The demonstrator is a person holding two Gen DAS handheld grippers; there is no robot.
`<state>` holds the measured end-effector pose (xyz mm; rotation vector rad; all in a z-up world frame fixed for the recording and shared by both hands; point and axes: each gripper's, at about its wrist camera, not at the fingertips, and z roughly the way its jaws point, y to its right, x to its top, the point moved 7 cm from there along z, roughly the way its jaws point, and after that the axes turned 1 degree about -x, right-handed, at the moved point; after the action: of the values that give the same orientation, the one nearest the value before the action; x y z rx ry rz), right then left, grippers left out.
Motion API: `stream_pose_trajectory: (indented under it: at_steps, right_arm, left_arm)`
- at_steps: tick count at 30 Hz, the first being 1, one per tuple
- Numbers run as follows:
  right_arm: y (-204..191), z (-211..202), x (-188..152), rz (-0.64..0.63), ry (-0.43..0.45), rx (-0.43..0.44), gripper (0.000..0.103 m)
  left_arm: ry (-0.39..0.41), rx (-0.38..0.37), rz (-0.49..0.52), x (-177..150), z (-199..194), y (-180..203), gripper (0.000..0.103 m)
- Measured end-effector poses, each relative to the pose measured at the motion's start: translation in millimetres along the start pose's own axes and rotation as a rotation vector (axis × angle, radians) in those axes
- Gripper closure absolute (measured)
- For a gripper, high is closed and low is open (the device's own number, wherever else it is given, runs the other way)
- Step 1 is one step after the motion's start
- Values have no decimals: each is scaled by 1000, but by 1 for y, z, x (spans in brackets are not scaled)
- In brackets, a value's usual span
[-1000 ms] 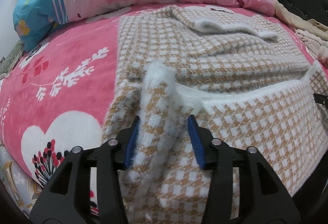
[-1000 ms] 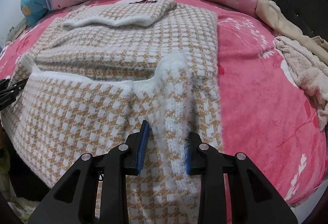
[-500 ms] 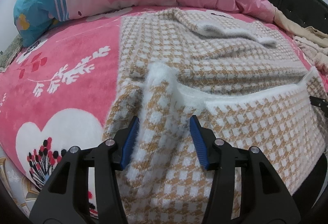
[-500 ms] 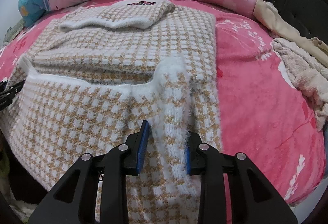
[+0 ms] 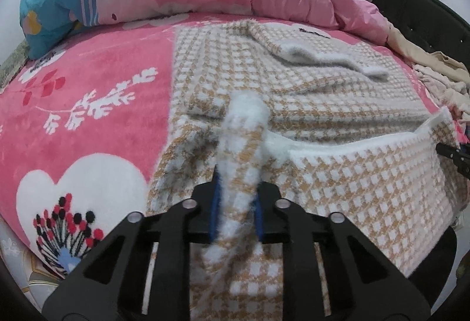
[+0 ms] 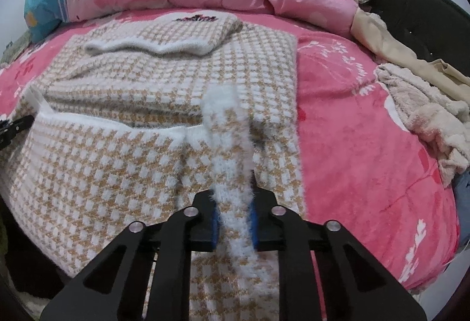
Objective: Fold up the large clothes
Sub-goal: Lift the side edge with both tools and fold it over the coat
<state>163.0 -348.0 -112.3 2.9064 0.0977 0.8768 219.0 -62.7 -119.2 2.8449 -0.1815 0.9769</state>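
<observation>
While both close, sweater [image 5: 337,103] hem pinched between each tool's [image 5: 236,207] pads.

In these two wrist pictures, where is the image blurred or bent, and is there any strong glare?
Left wrist view: the pinched fold of the checked sweater at the left gripper is motion-blurred, as the fingers close on it; the bed bulges from fisheye distortion. Right wrist view: the fold at the right gripper is slightly soft; corners are dark; light is even, no glare.
</observation>
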Motion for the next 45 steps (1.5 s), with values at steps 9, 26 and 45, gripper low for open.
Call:
stream_pose_trajectory:
  at_steps: [9, 26, 45]
  right_arm:
    - [1, -42, 2, 21, 111, -22, 94]
    - [24, -133, 69, 74, 438, 24, 95]
    - [67, 154, 213, 251, 3, 353, 57]
  left_arm:
    - [102, 5, 29, 9, -25, -2, 92]
    - [406, -19, 109, 53, -164, -44, 96]
    - [-116, -47, -49, 175, 121, -108, 58]
